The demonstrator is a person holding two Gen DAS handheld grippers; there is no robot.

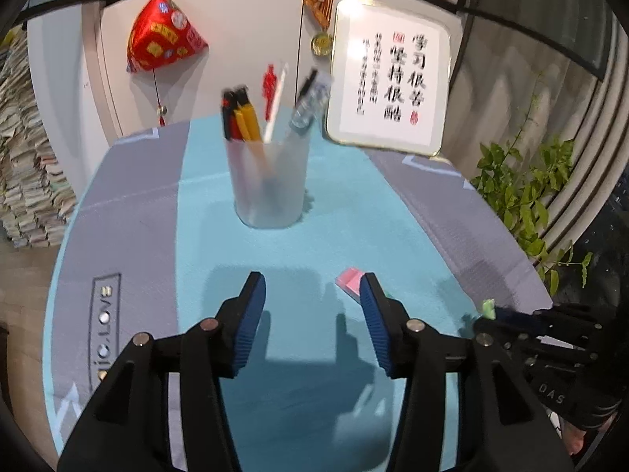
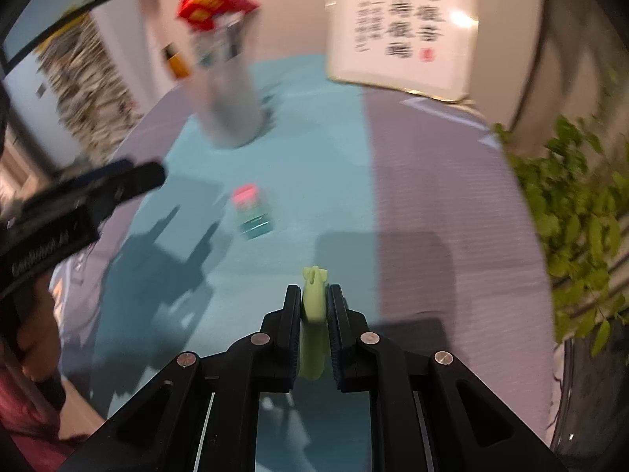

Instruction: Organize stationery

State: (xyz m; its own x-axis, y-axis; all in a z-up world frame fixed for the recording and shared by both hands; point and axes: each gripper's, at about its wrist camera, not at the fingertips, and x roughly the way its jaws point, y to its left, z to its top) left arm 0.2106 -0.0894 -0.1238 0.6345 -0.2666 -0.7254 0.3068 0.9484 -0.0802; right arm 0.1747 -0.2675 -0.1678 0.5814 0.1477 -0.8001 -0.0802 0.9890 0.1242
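The pink-and-teal eraser (image 2: 251, 212) lies flat on the teal strip of the bench (image 2: 432, 181), short of the frosted pen cup (image 1: 269, 181) and well apart from it. Its long axis runs roughly away from the person toward the cup, pink end farther off. In the left wrist view only its pink corner (image 1: 350, 279) shows, just beside the tip of the left hand-held gripper's (image 1: 312, 314) right-side finger, i.e. a bit ahead and off to that side, not betw. the pads. That one stands released, blue pads apart, nothing in them but bare cloth. So the left hand is the nearer one, I'd judge; it needs a small shift toward that side to straddle the eraser. The right hand-held gripper (image 2: 313, 303) is clenched on a pale green piece (image 2: 312, 299), prob. another eraser or a cap, can't say which; its top pokes out above the pads, held upright over the bench. Count: 1 loose eraser, 1 green piece in the grip, 1 cup, approx. five pens (image 1: 240, 114) in it (blurred, not sure). Behind: 1 framed calligraphy board (image 1: 389, 74), 1 red hanging ornament (image 1: 163, 33), a green plant (image 1: 526, 192) at the right edge.
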